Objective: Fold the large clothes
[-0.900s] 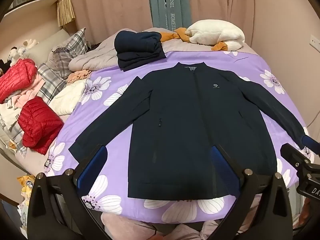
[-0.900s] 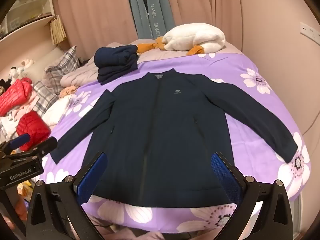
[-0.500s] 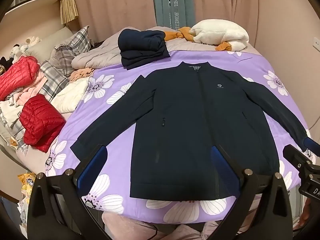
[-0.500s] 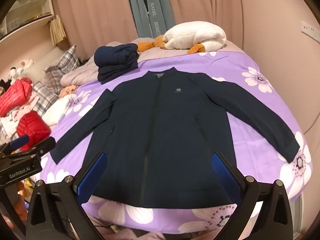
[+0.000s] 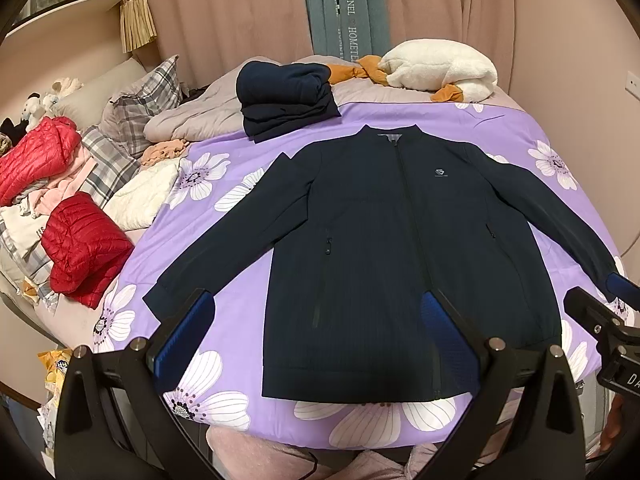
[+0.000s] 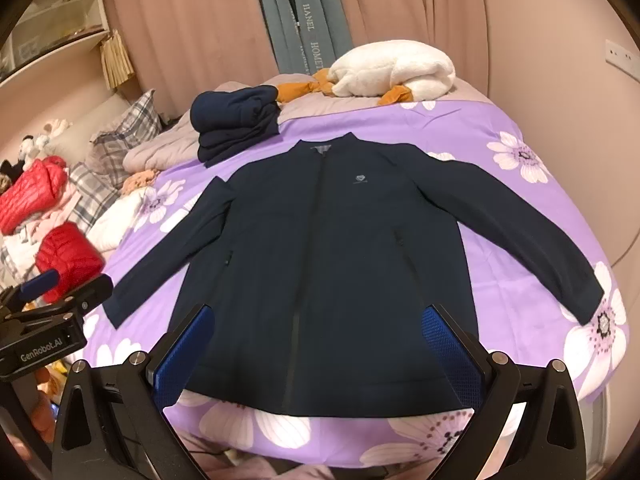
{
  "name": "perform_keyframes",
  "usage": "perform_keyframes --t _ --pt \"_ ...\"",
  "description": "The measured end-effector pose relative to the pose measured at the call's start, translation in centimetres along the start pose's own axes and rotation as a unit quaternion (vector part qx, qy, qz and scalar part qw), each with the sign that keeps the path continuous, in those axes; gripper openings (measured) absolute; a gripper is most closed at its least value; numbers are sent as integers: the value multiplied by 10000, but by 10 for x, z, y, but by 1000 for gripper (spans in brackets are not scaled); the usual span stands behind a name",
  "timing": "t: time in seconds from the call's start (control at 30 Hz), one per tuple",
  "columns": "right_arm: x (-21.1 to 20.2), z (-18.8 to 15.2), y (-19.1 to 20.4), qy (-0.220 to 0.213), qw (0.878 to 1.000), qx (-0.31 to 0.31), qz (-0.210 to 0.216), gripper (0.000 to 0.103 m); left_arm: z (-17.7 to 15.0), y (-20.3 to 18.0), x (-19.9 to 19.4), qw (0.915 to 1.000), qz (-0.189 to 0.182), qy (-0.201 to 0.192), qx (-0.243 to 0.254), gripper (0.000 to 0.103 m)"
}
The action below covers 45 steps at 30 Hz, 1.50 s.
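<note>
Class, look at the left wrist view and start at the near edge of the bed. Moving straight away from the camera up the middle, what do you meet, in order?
Purple flowered bedspread → navy jacket spread flat → folded navy clothes → pink curtain.

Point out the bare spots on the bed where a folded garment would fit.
Bare purple sheet lies between the jacket collar and the white plush, and beside each sleeve. The side with the red puffers and plaid pillows is crowded.
</note>
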State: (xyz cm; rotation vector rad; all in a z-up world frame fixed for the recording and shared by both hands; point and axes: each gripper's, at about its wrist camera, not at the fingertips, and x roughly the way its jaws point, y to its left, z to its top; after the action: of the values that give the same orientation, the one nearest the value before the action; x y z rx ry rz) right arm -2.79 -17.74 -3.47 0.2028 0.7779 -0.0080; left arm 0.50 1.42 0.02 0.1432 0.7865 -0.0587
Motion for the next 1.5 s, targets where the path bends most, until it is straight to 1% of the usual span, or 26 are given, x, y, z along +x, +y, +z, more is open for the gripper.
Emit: perform_keyframes --t 1.07,1.5 --pt "-1 0 -2 12 10000 15 45 103 4 -2 -1 10000 22 -16 60 103" --pt "-2 -1 -1 6 10000 10 51 103 1 -9 -1 9999 49 -33 111 103"
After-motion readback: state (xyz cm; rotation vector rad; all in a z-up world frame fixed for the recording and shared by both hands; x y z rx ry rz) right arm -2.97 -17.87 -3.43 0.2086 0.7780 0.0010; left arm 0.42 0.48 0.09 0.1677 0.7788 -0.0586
